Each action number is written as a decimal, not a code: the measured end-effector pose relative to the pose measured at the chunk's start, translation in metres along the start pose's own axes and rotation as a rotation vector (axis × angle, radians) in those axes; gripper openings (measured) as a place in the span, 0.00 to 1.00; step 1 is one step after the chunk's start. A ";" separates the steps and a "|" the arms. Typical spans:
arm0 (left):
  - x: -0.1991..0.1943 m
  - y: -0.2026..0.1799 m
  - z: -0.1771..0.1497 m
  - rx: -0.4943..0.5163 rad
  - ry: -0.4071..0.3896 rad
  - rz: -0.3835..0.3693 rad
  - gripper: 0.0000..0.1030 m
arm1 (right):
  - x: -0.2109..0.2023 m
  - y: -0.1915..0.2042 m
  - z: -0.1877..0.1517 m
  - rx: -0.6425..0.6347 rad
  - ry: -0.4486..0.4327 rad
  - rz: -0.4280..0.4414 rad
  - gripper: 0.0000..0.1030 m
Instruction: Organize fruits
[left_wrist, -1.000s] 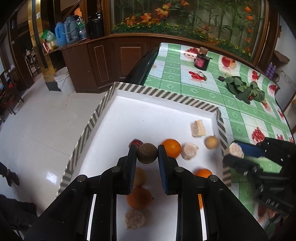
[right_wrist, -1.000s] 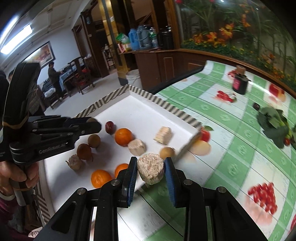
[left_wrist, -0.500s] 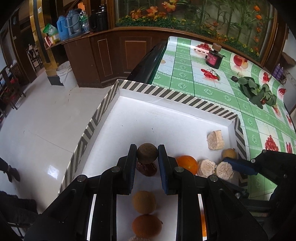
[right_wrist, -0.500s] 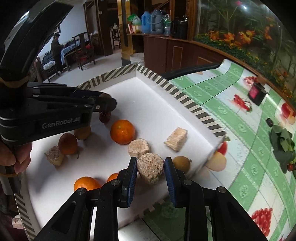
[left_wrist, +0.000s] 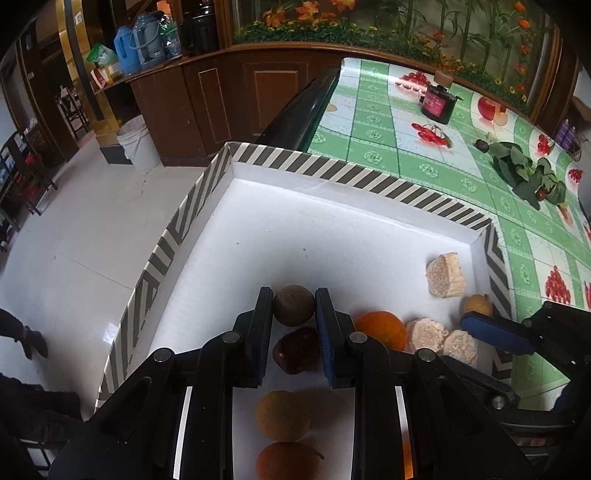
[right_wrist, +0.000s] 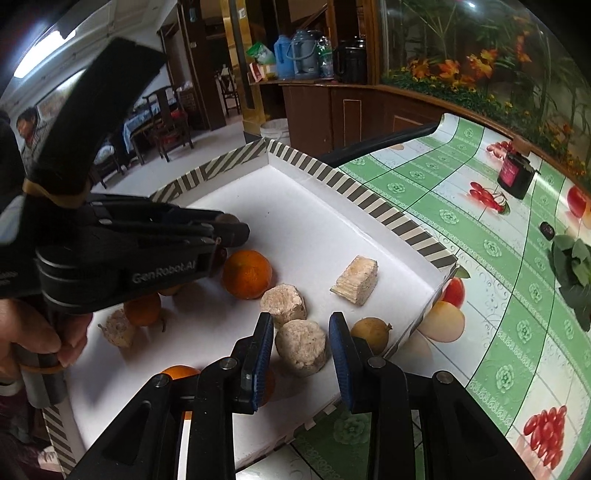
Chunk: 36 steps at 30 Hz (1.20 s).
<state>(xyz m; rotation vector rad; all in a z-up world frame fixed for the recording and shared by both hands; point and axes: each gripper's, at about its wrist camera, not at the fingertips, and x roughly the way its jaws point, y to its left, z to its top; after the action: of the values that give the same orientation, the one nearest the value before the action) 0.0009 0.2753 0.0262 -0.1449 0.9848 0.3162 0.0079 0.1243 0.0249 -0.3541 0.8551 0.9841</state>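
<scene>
Left wrist view, lower centre: a round brown fruit (left_wrist: 294, 305) is clamped between the two fingers of the left claw (left_wrist: 294, 308), held above the white floor of the tray (left_wrist: 280, 229). Directly below it in the frame a dark red fruit (left_wrist: 296, 349) lies on the tray floor between the claw arms, and lower still a yellow-brown fruit (left_wrist: 282, 415) and another brownish-orange fruit (left_wrist: 288, 461) lie in line toward the bottom edge. To the right of the left claw sits an orange (left_wrist: 380, 328), with two pale beige chunks just beside it.

Right wrist view, lower centre: a pale beige cylindrical chunk (right_wrist: 301, 347) rests on the tray floor between the fingers of the right claw (right_wrist: 301, 349). The jaws stand parted, with a visible gap on each side of the chunk, so the claw is open and not gripping. A second beige chunk (right_wrist: 283, 301) touches it from above in the frame. A wedge-shaped beige block (right_wrist: 355, 280) lies apart, toward the right centre, near the striped rim. A small yellow-brown fruit (right_wrist: 370, 331) sits just right of the right claw's finger, close to the tray corner. An orange (right_wrist: 246, 273) lies left of centre, partly behind the left claw, which crosses the left half of the frame.

The tray rests on a tabletop (right_wrist: 480, 258) covered in a green checked cloth printed with fruit. A dark jar (right_wrist: 515, 176) stands at the upper right, and green leaves (right_wrist: 574, 266) lie at the right edge.
</scene>
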 end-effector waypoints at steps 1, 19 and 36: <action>0.000 0.000 0.000 0.001 0.001 0.003 0.22 | 0.000 0.000 0.000 0.004 -0.001 0.004 0.30; -0.038 -0.002 -0.023 -0.024 -0.082 0.035 0.43 | -0.044 -0.007 -0.015 0.111 -0.120 0.016 0.32; -0.104 -0.033 -0.080 -0.070 -0.256 0.014 0.43 | -0.082 -0.011 -0.052 0.218 -0.210 -0.065 0.32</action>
<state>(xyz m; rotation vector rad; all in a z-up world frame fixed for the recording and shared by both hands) -0.1050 0.2032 0.0683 -0.1566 0.7220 0.3723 -0.0295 0.0382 0.0535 -0.0893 0.7461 0.8417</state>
